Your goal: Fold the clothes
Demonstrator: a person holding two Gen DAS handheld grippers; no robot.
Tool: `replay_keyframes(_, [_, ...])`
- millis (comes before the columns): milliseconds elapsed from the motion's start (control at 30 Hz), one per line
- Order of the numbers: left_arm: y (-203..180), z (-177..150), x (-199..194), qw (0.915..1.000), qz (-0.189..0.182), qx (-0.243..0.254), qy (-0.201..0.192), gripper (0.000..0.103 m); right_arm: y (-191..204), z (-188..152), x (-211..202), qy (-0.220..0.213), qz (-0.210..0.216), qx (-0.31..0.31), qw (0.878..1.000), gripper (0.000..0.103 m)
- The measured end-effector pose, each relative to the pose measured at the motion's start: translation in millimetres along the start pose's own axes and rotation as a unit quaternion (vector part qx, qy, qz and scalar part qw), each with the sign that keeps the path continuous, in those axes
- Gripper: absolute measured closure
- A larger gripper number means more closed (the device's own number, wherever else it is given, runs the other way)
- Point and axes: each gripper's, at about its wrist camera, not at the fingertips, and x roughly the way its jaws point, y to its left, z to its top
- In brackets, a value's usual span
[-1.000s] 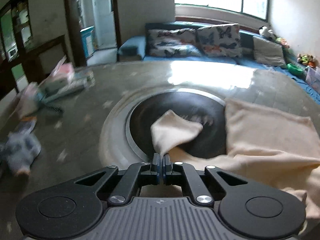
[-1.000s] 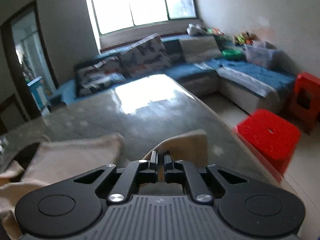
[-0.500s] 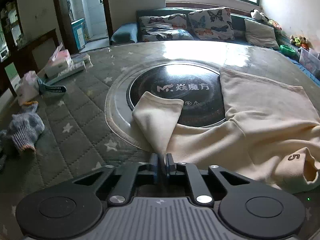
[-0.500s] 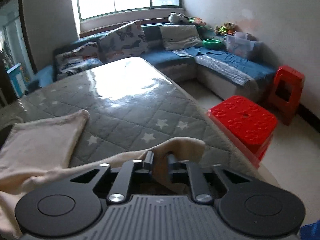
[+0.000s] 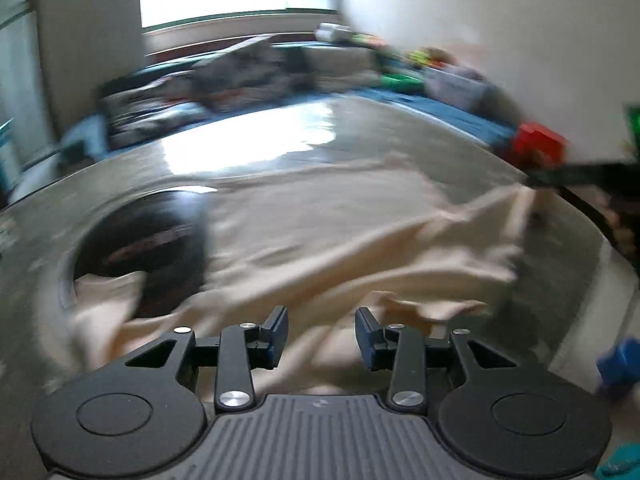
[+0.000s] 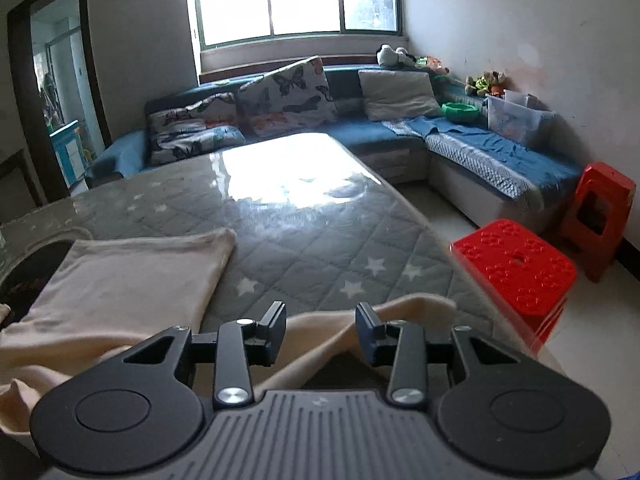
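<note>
A cream garment (image 5: 320, 232) lies spread and rumpled on the grey star-quilted table (image 6: 320, 248), partly over a black round hob (image 5: 152, 240). The left wrist view is blurred by motion. My left gripper (image 5: 322, 332) hovers over the garment's near edge. Its jaws are opening, with cloth lying below the gap and not pinched. My right gripper (image 6: 320, 328) is at the table's right corner. Its jaws are opening too, and a fold of the cream garment (image 6: 132, 276) lies loose between its fingers (image 6: 276, 320).
The table's right edge drops off beside two red stools (image 6: 516, 272) (image 6: 600, 208). A blue corner sofa (image 6: 480, 148) with cushions runs behind the table under the window. A blue object (image 5: 618, 364) sits low at the right of the left wrist view.
Both grippers were shut on cream cloth and have let it go, their jaws parting. The left wrist view has swung right, from the sleeve on the hob to the garment's body.
</note>
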Motion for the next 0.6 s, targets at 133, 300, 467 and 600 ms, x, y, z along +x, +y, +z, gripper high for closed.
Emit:
replay_keyframes(133, [-18,0,25,0.9993,-0.007,0.033,0.019,0.062,-7,-9,4,0.015,-0.009,0.014,1.0,0.065])
replay_keyframes(300, [-18,-5,40,0.9984,-0.014,0.038,0.039,0.095,-28,-14,5,0.022,-0.019,0.047,0.998,0.065])
replay_keyframes(467, [-17,-14,25,0.9972,-0.045,0.047,0.036,0.098,-45,-12,7,0.015,-0.009,0.083,0.996,0.064])
replay_keyframes(600, [-21,-26,10,0.9939,-0.071,0.072,0.042,0.098,-49,-9,11,0.013,0.005,0.1,0.995,0.059])
